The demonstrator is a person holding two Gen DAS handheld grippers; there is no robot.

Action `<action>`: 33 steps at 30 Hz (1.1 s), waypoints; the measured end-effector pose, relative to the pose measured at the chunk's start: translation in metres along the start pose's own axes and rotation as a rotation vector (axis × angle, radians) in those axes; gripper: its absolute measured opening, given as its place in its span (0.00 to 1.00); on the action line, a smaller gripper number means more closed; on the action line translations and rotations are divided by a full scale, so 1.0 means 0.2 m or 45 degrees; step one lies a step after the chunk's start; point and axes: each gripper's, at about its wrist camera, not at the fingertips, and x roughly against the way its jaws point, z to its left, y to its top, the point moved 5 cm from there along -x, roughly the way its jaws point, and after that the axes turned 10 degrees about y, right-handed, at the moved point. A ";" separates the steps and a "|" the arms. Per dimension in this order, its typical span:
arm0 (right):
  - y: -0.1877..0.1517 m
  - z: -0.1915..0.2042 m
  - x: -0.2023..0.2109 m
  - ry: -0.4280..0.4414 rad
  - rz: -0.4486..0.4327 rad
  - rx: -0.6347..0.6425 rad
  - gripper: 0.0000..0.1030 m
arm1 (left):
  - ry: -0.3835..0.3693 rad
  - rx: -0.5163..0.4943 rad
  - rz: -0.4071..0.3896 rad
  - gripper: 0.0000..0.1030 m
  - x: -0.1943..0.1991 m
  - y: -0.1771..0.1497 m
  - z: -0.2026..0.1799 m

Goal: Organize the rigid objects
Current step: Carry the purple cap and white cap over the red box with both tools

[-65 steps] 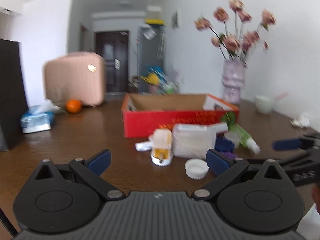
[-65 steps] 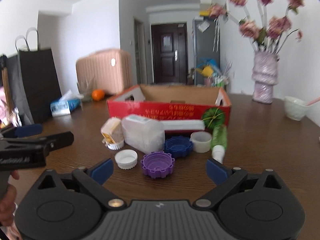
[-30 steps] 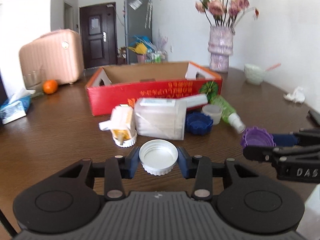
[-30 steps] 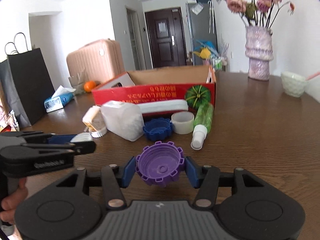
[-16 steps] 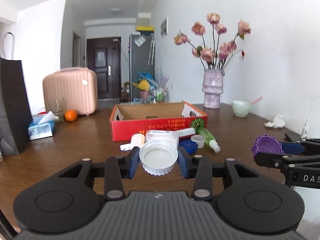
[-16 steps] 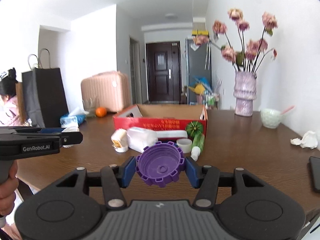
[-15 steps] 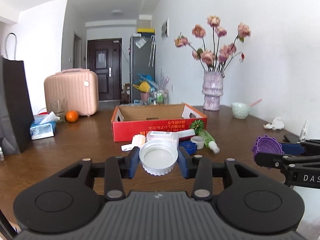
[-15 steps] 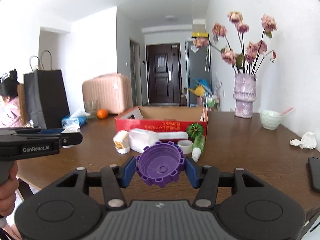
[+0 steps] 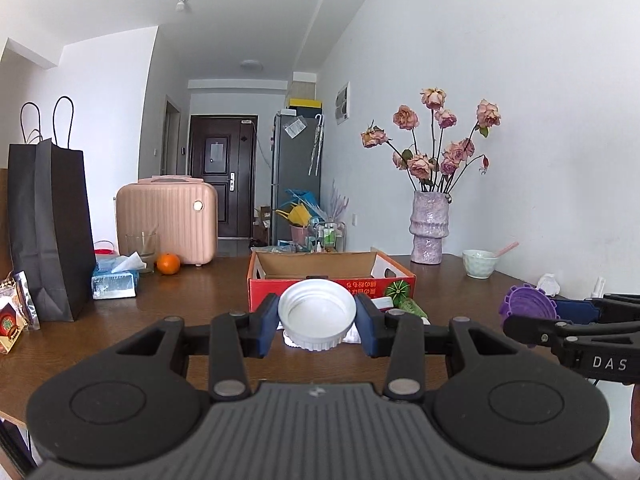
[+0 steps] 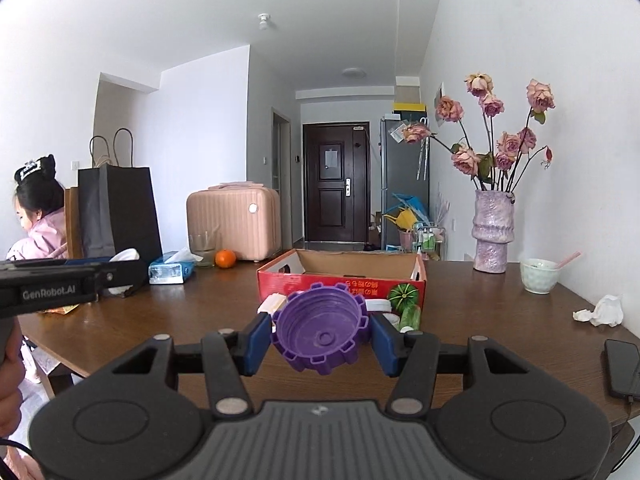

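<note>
My left gripper [image 9: 317, 327] is shut on a white lid [image 9: 317, 314], held up above the table, hollow side facing me. My right gripper [image 10: 320, 338] is shut on a purple notched lid [image 10: 320, 326], also lifted; that purple lid shows at the right of the left wrist view [image 9: 528, 304]. A red cardboard box [image 9: 332, 276] with open flaps stands on the brown table [image 9: 180, 304]; it also shows in the right wrist view [image 10: 344, 276]. A green bottle [image 10: 410, 316] and other small items lie in front of it, mostly hidden behind the lids.
A vase of pink roses [image 10: 492, 236] and a small bowl [image 10: 538, 276] stand at the far right. A crumpled tissue [image 10: 602, 312] and a phone [image 10: 624, 368] lie at the right. A black paper bag [image 9: 48, 224], tissue pack [image 9: 114, 280], orange [image 9: 168, 263] and pink case [image 9: 168, 220] are at the left.
Both grippers closed on their lids, lifted them off the table and pulled back from the box. Over the last half second both views rose slightly further.
</note>
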 end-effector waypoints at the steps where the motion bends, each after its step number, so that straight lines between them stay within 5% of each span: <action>1: 0.00 0.00 -0.01 0.002 0.002 0.000 0.51 | -0.003 0.006 0.010 0.40 -0.01 0.00 0.00; 16: 0.07 -0.17 -0.26 -0.028 0.007 -0.025 0.51 | 0.017 -0.020 -0.008 0.40 -0.37 0.13 0.01; 23: 0.20 -0.36 -0.57 0.040 0.044 -0.104 0.51 | 0.000 -0.032 0.041 0.40 -0.78 0.22 0.03; 33: 0.34 -0.64 -1.19 0.096 0.147 -0.106 0.51 | -0.109 0.004 0.301 0.40 -1.60 0.29 0.03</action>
